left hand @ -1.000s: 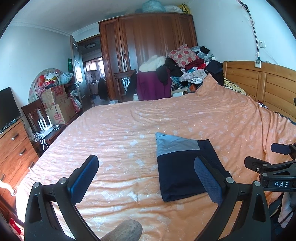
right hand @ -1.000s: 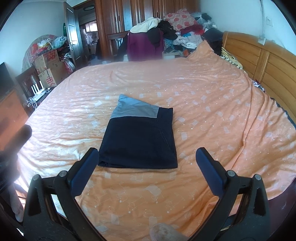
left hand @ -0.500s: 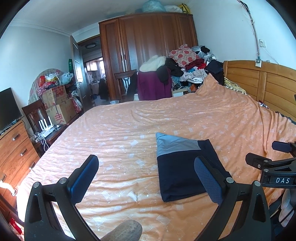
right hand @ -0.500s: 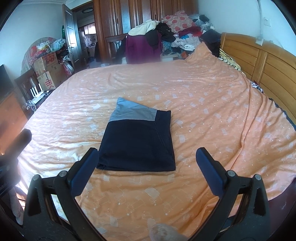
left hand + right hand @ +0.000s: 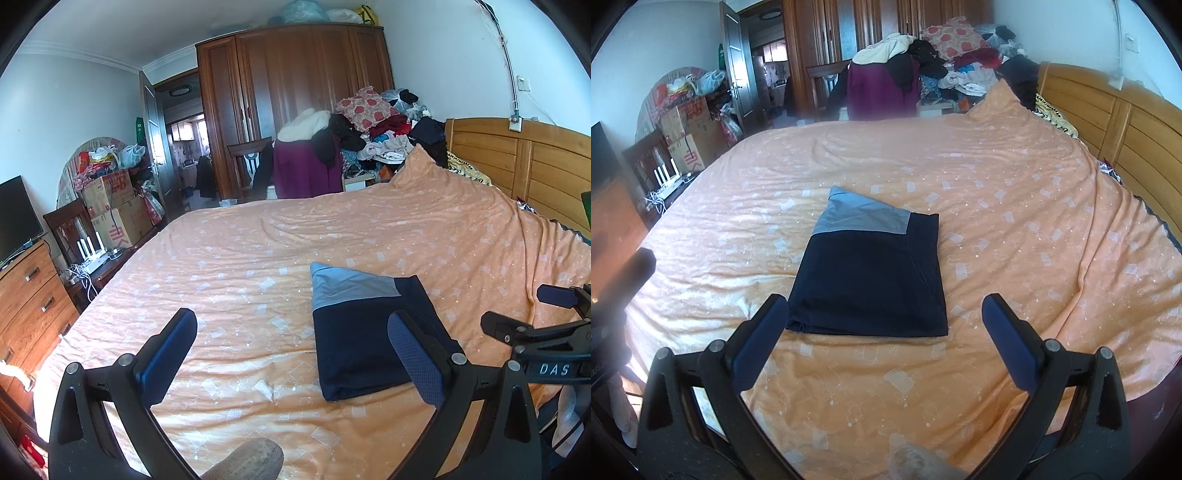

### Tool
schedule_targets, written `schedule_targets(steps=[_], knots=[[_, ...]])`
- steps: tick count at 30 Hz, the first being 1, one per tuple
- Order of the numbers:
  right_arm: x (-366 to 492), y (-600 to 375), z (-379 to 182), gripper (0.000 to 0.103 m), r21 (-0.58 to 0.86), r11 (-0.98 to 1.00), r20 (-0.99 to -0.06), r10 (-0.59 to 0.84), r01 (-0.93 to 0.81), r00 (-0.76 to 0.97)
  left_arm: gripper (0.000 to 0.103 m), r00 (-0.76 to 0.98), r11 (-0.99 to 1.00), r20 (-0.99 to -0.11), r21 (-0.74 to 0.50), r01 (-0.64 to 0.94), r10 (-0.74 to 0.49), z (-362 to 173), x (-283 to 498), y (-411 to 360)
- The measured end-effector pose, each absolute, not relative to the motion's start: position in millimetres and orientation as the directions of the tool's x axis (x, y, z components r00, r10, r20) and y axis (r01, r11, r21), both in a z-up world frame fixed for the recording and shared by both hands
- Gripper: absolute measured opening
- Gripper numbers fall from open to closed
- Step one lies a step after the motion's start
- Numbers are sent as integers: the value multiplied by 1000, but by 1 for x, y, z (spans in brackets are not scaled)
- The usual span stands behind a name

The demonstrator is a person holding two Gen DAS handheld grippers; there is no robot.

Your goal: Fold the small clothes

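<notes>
A folded garment (image 5: 365,332), dark navy with a light blue-grey band at its far end, lies flat on the orange bedspread (image 5: 258,251). It also lies in the middle of the right wrist view, garment (image 5: 871,273). My left gripper (image 5: 291,350) hangs open above the bed, the garment just behind its right finger. My right gripper (image 5: 884,336) is open too, held above the near edge of the garment, touching nothing. The right gripper's fingers (image 5: 517,325) show at the right edge of the left wrist view.
A wooden headboard (image 5: 517,162) runs along the right. Behind the bed stand a wardrobe (image 5: 295,92), a chair draped with clothes (image 5: 306,162) and a heap of laundry (image 5: 384,136). A dresser (image 5: 29,306), cardboard boxes (image 5: 110,206) and a TV (image 5: 16,218) are at the left.
The right gripper has drawn back and up a little from the garment. The left gripper is almost still. The garment has not moved.
</notes>
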State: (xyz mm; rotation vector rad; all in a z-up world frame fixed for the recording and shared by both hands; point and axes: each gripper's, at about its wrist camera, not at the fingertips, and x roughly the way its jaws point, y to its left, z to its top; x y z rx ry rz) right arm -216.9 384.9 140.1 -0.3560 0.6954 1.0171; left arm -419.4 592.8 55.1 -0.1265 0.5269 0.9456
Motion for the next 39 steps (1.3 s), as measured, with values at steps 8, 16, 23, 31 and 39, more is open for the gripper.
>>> schedule_targets(steps=[8, 16, 23, 31, 39], knots=[[-219, 387, 138, 103, 33, 490, -687, 645, -871, 336, 103, 470, 588, -483, 122, -800, 739, 55, -419, 593], [-220, 388, 138, 103, 34, 487, -686, 646, -873, 333, 103, 470, 589, -483, 125, -799, 739, 55, -420, 592], [-220, 389, 138, 102, 36, 487, -689, 645, -873, 332, 103, 468, 587, -484, 123, -801, 740, 54, -421, 593], [-220, 391, 138, 102, 38, 485, -690, 646, -874, 328, 103, 468, 589, -486, 126, -798, 738, 53, -421, 595], [-215, 393, 138, 102, 48, 485, -691, 647, -873, 321, 103, 468, 591, -486, 128, -797, 738, 52, -421, 596]])
